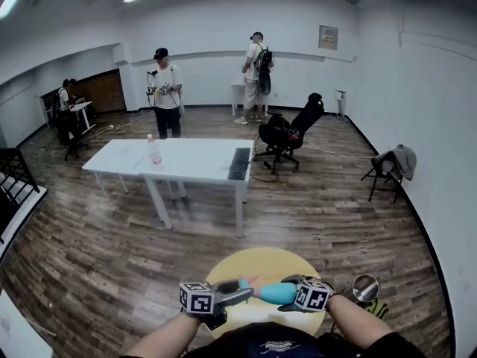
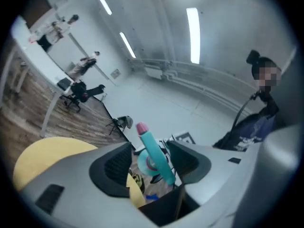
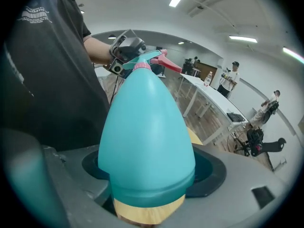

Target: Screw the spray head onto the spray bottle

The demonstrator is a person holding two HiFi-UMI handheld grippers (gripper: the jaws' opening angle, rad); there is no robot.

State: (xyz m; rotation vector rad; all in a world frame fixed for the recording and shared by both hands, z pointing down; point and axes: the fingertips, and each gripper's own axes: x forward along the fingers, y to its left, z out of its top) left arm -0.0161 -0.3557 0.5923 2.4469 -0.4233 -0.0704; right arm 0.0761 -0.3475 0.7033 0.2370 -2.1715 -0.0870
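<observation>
Right gripper [image 3: 149, 175] has its jaws clamped on the wide lower body of the teal spray bottle [image 3: 147, 127], one pad on each side, so the bottle's narrowing top points away from it toward the left gripper [image 3: 126, 49]. In the head view the bottle [image 1: 277, 293] lies roughly level between the two marker cubes, low in front of the person's chest.

At the bottle's neck sits the spray head [image 3: 153, 60], teal with a pink collar and a pink nozzle. Whether it is fully threaded down cannot be told. The left gripper [image 2: 152, 161] faces it end-on with its jaws standing apart. The spray head [image 2: 151, 144] rises between them, closer to the pad on that view's right, with a clear gap on the other side; neither pad visibly presses on it.

Just below the bottle and both grippers is a round yellow tabletop [image 1: 261, 263]. Farther off on the wood floor stands a long white table [image 1: 186, 162] bearing a clear drinks bottle [image 1: 154, 151] and a dark keyboard [image 1: 238, 162]. A black office chair [image 1: 287, 133] stands just to its right, and a folding chair with a jacket [image 1: 391, 166] sits by the right wall. Several people stand or sit at the far end of the room.
</observation>
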